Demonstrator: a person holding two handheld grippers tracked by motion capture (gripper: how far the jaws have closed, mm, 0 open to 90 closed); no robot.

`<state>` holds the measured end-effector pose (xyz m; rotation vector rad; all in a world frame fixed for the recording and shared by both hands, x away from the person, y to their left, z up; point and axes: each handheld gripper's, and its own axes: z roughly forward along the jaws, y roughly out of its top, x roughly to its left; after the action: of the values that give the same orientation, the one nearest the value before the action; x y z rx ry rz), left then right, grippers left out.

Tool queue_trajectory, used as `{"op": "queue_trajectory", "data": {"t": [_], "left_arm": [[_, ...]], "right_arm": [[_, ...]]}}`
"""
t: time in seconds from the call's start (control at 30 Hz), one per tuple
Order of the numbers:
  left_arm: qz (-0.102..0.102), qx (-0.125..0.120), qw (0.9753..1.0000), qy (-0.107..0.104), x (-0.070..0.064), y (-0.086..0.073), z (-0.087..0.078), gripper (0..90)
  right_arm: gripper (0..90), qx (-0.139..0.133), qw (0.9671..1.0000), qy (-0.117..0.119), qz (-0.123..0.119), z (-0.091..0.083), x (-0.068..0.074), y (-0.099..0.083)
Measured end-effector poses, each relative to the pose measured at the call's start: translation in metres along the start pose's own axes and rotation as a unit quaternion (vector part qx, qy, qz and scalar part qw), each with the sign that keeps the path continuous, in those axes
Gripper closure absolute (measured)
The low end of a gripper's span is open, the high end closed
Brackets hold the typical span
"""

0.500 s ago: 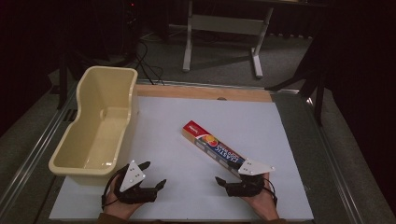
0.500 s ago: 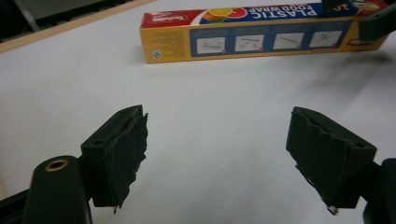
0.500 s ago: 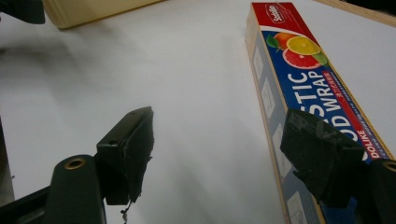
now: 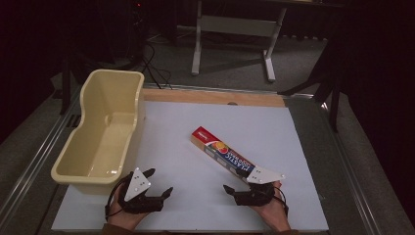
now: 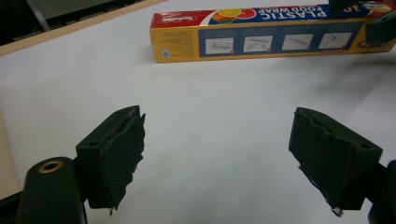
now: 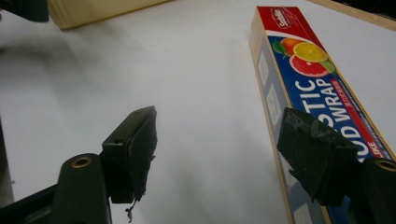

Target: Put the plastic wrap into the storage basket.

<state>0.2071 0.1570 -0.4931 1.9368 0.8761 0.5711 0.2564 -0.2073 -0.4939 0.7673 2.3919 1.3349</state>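
the tub [image 4: 105,142] looks like smooth, slightly glossy cream plastic. the box [image 4: 226,155] is printed card with a light sheen. the table [image 4: 176,122] top is matt white, edged in bare wood. jaw pads [image 5: 122,154] are rough, torn black rubber.

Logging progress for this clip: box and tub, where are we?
Done: nothing visible; the cream tub is empty and the plastic wrap box lies flat on the white table, outside it. In hand: nothing; the left gripper is open over bare table, the right gripper open at the box's near end, one jaw over it. Left: any grasp or move, presumably toward the tub.
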Motion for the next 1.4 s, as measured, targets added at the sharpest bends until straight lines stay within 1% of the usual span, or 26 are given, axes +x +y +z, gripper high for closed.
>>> {"op": "queue_trajectory", "data": {"t": [0.13, 0.17, 0.23, 0.33, 0.43, 0.47, 0.57, 0.7, 0.73, 0.8, 0.9, 0.93, 1.0, 1.13, 1.17, 1.2, 1.23, 1.4], "left_arm": [[-0.003, -0.001, 1.0, 0.001, 0.001, 0.0, -0.001, 18.3], [-0.003, -0.002, 1.0, 0.002, 0.001, 0.0, -0.001, 18.3], [-0.002, -0.003, 1.0, 0.003, 0.001, 0.0, -0.002, 18.4], [-0.005, -0.005, 1.0, 0.006, 0.002, -0.001, -0.003, 18.4], [-0.005, -0.003, 1.0, 0.007, 0.002, -0.001, -0.003, 18.6], [-0.005, -0.003, 1.0, 0.007, 0.002, -0.001, -0.003, 18.6], [-0.002, -0.004, 1.0, 0.006, 0.002, -0.001, -0.003, 19.4], [-0.001, -0.007, 1.0, 0.007, 0.001, -0.001, -0.004, 19.8], [-0.001, -0.007, 1.0, 0.007, 0.001, -0.001, -0.004, 19.8], [-0.004, -0.008, 0.9999, 0.008, 0.001, -0.001, -0.004, 19.8], [-0.005, -0.012, 0.9999, 0.01, 0.002, -0.001, -0.005, 20.4], [-0.005, -0.012, 0.9999, 0.01, 0.002, -0.001, -0.005, 20.6], [-0.005, -0.016, 0.9998, 0.012, 0.003, -0.001, -0.007, 20.8], [-0.005, -0.016, 0.9998, 0.013, 0.003, -0.001, -0.007, 20.8], [-0.005, -0.016, 0.9998, 0.013, 0.003, -0.001, -0.007, 20.8], [-0.005, -0.016, 0.9998, 0.013, 0.003, -0.001, -0.007, 20.8], [-0.005, -0.016, 0.9998, 0.013, 0.003, -0.001, -0.007, 20.8], [-0.005, -0.017, 0.9997, 0.013, 0.003, -0.001, -0.007, 20.8]], "right_arm": [[28.0, -0.002, 1.0, 0.0, 0.0, 0.0, 0.001, 0.003], [28.7, -0.001, 1.0, -0.004, -0.003, 0.002, 0.0, 0.006], [28.7, 0.001, 1.0, -0.005, -0.005, 0.002, 0.0, 0.008], [29.3, 0.009, 0.9996, -0.019, -0.018, 0.005, -0.003, 0.02], [29.2, 0.011, 0.9993, -0.024, -0.025, 0.008, -0.007, 0.03], [29.2, 0.011, 0.9993, -0.024, -0.025, 0.008, -0.007, 0.03], [29.5, 0.017, 0.9989, -0.031, -0.029, 0.012, -0.014, 0.04], [30.0, 0.025, 0.9986, -0.036, -0.03, 0.016, -0.022, 0.048], [30.0, 0.025, 0.9986, -0.036, -0.03, 0.016, -0.022, 0.048], [29.8, 0.038, 0.9978, -0.044, -0.031, 0.019, -0.031, 0.052], [29.5, 0.051, 0.997, -0.051, -0.029, 0.022, -0.039, 0.056], [29.5, 0.051, 0.997, -0.051, -0.029, 0.022, -0.039, 0.056], [29.4, 0.068, 0.9953, -0.06, -0.035, 0.025, -0.049, 0.059], [28.3, 0.095, 0.9926, -0.067, -0.036, 0.032, -0.059, 0.062], [27.9, 0.1, 0.9918, -0.07, -0.039, 0.033, -0.061, 0.062], [27.9, 0.1, 0.9918, -0.07, -0.039, 0.033, -0.061, 0.062], [27.2, 0.112, 0.9903, -0.072, -0.038, 0.037, -0.066, 0.063], [22.7, 0.151, 0.9855, -0.074, -0.024, 0.049, -0.078, 0.063]]}}
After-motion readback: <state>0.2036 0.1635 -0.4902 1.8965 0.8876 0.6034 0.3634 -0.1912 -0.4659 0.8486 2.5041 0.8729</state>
